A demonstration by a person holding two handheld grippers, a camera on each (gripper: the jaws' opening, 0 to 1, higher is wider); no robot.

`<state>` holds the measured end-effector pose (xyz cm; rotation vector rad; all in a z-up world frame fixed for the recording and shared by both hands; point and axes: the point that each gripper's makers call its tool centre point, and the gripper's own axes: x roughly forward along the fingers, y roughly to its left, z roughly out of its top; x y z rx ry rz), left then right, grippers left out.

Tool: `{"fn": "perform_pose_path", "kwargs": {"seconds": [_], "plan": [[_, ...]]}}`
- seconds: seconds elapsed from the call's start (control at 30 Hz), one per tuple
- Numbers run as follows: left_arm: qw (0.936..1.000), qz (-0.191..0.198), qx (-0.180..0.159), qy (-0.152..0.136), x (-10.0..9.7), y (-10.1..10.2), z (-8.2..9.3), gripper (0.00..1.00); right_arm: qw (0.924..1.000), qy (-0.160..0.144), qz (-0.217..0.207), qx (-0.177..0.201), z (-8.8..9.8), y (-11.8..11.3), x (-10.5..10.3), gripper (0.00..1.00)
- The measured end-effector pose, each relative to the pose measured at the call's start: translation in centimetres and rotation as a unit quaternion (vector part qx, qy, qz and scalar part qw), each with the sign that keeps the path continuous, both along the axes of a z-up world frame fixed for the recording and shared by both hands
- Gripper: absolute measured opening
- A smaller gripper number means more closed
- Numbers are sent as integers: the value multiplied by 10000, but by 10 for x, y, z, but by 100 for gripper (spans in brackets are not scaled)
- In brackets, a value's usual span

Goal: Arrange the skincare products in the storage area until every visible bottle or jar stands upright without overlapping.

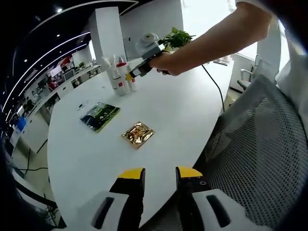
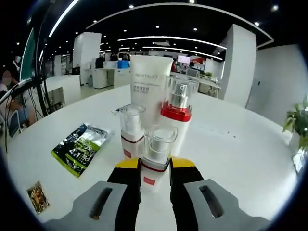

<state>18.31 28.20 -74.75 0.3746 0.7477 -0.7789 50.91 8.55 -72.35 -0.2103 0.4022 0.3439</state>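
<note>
Right claw (image 2: 155,168) around small bottle (image 2: 156,156)

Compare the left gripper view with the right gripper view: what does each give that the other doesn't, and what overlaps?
Left gripper view alone: the mesh chair, the person's arm holding the right gripper, and the open left gripper. Right gripper view alone: bottle detail, the nearest small bottle between the jaws, red-collared pump bottle, tall white tube. Both: white table, green packet, gold packet.

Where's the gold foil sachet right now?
In the left gripper view the gold foil sachet lies flat mid-table, beside the green-and-black foil packet. In the right gripper view it sits at lower left, on the white table.
</note>
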Motion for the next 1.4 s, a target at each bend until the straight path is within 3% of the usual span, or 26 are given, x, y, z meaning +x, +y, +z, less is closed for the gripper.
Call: {"fn": "perform_pose_path", "kwargs": {"seconds": [0.13,0.43,0.93,1.4], "plan": [[10000,-12,56,7,-1,1,0,25,9997,-221,-88,69,0,-1,4,20],[10000,-21,80,-54,0,1,2,24,9989,-331,-292,159,3,-2,8,20],[9999,-15,107,-75,0,2,2,23,9990,-304,-311,65,3,-1,12,21],[9999,11,103,-127,2,3,3,23,9992,-43,-406,21,-2,-2,5,25]]}}
